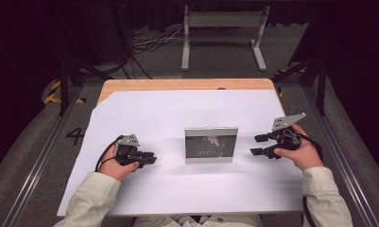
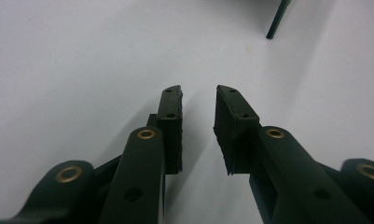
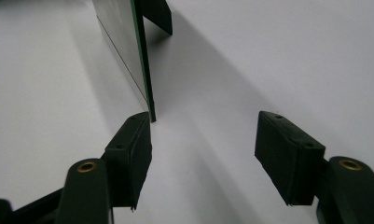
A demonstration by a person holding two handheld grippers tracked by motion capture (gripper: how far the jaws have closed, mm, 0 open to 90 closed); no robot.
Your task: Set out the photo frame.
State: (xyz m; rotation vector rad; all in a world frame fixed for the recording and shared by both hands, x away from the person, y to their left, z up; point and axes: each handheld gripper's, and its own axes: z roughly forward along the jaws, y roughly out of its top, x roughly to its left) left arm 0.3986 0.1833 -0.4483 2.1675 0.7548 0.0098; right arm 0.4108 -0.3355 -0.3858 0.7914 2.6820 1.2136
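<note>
Picture frame (image 1: 211,144): brushed silver metal-look border, glossy dark glazing. Table (image 1: 177,84): light wood, covered by a smooth matt white sheet (image 1: 177,113). Right gripper (image 1: 258,144) and left gripper (image 1: 151,159): matt black plastic, brass-coloured rivets.

**A recording lab, not a lived-in room**

I'm working in what looks like a lab test bay. The wooden table (image 1: 187,84) is covered by a white sheet (image 1: 177,118) and stands on grey carpet. At twelve o'clock a grey metal stand (image 1: 223,33) sits beside loose cables (image 1: 151,42). Dark curtains close the surroundings, and yellow-black hazard tape (image 1: 52,92) marks the floor at ten o'clock.
</note>
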